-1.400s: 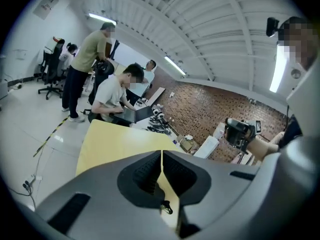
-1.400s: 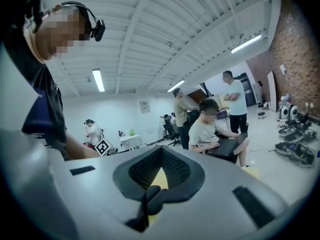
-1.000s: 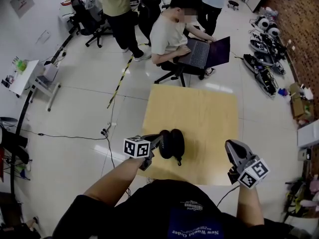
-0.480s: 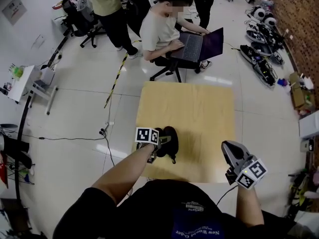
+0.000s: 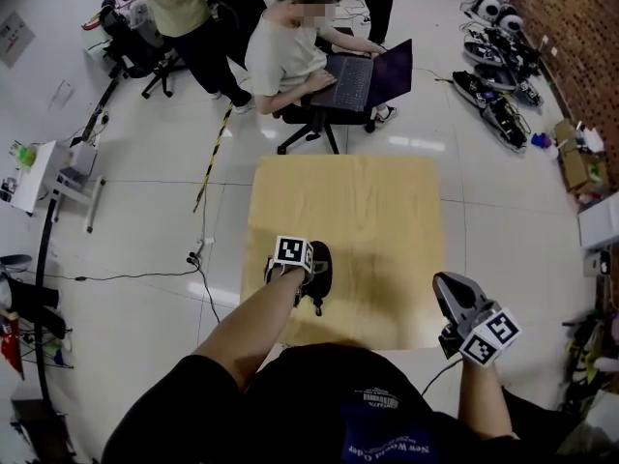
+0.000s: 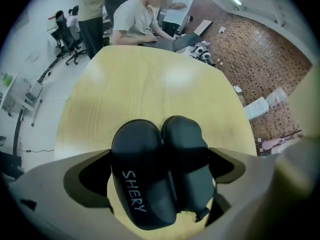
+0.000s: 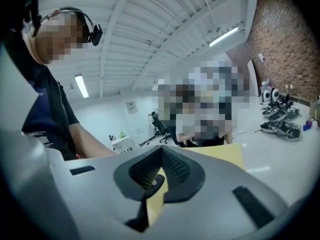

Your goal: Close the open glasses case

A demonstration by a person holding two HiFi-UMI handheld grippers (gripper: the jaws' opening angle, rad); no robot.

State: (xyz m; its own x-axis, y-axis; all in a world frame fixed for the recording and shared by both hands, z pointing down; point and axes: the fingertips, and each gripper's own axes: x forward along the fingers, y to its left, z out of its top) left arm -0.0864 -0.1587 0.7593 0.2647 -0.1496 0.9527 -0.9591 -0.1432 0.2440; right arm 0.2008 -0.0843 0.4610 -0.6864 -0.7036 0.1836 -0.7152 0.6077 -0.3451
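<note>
Nearest you, your right hand-held gripper (image 5: pixel 453 290) hangs just off the near right corner of the worktop (image 5: pixel 368 201), clenched tight with nothing in it. A little farther in, over the near left part of the worktop, your left hand-held gripper (image 6: pixel 160 158) points steeply down at the glasses case (image 6: pixel 145 184). Its jaws have just been opening and now stand spread wide, released, one on each side of the case. The black case lies open on the worktop, its two halves side by side, with white lettering on the left one. Beyond the far edge, a seated person (image 5: pixel 280 58) works at a laptop (image 5: pixel 363 73).
</note>
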